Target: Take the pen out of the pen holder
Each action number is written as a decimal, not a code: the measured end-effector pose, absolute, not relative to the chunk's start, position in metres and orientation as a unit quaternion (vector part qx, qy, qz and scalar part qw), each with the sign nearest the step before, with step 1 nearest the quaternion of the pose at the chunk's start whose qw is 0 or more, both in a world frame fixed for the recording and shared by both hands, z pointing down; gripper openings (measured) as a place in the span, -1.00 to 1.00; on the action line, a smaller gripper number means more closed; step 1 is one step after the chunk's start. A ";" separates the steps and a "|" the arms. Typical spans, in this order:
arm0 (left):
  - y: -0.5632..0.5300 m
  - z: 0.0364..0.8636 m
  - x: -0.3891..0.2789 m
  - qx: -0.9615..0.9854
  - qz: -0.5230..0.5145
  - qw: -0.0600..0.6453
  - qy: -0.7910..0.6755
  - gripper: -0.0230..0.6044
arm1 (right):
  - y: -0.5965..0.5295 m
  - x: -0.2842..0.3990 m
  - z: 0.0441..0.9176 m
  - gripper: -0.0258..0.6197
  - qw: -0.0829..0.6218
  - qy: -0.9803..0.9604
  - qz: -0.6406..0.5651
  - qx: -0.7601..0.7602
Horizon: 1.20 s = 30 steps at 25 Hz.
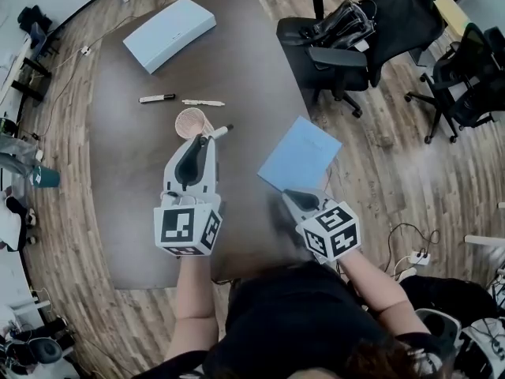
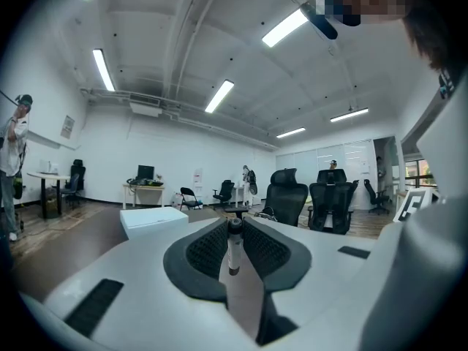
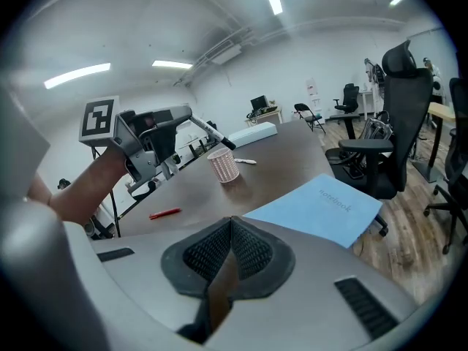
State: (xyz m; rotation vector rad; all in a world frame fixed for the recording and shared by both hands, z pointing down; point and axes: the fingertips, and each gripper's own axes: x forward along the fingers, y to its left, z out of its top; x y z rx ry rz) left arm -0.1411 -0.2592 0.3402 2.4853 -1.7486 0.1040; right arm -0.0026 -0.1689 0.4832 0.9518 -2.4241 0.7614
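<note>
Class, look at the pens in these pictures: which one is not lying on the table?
The pen clamped in the left gripper, near the pen holder; the marker, white pen and red pen lie flat.

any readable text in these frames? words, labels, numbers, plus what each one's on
"notebook": on the cover of the blue notebook, seen in the right gripper view.
Marker cubes: black-and-white square patterns only, no letters or digits.
Wall sign in the left gripper view: too small to read.
White box: no print visible.
</note>
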 end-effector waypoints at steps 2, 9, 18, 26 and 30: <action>-0.259 0.345 -0.122 0.827 0.039 0.054 -0.558 -0.66 | -0.168 0.007 0.483 -0.87 0.210 -0.870 0.276 0.351; -0.258 0.372 -0.069 0.855 0.062 0.079 -0.510 -0.67 | -0.163 0.038 0.486 -0.87 0.204 -0.855 0.286 0.382; -0.249 0.422 -0.017 0.876 0.094 0.114 -0.460 -0.66 | -0.150 0.068 0.491 -0.87 0.196 -0.839 0.299 0.411; -0.255 0.433 0.003 0.882 0.090 0.117 -0.448 -0.66 | -0.143 0.079 0.496 -0.87 0.195 -0.829 0.306 0.425; -0.256 0.437 0.007 0.883 0.088 0.117 -0.446 -0.66 | -0.141 0.082 0.498 -0.87 0.195 -0.827 0.309 0.427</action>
